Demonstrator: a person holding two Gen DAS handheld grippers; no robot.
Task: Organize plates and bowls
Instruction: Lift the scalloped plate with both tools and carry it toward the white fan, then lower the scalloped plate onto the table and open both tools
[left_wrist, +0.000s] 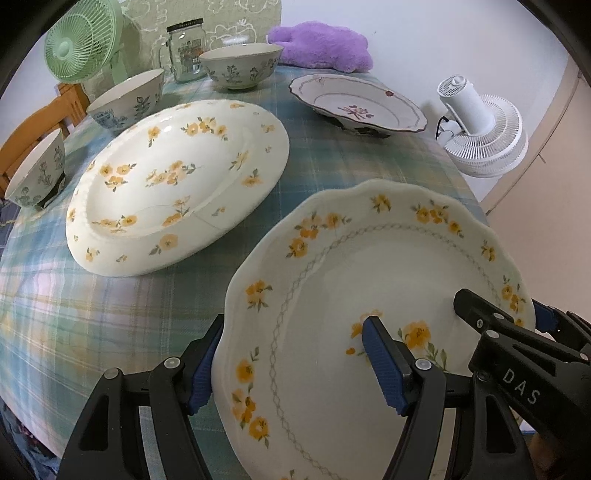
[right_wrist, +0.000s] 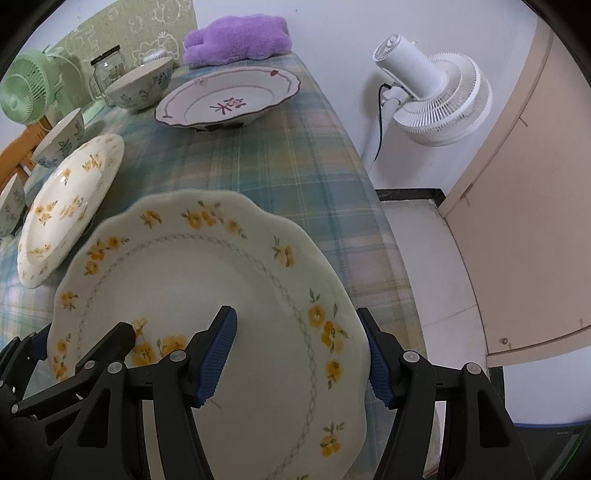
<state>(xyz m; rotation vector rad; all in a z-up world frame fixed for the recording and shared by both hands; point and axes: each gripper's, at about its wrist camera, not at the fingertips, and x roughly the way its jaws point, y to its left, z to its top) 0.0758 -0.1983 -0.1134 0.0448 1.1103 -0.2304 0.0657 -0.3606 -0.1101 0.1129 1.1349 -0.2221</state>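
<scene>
Black grippers, ribbed blue fingers (left_wrist: 384, 365), silver screws.

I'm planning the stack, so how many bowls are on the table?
3, all along the table's left side: one bowl nearest, a second behind it, a third at the far end beside the glass jar. Others may sit out of frame.

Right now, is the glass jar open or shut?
Shut. The glass jar wears its dark lid, standing upright behind the bowls on the table.
</scene>
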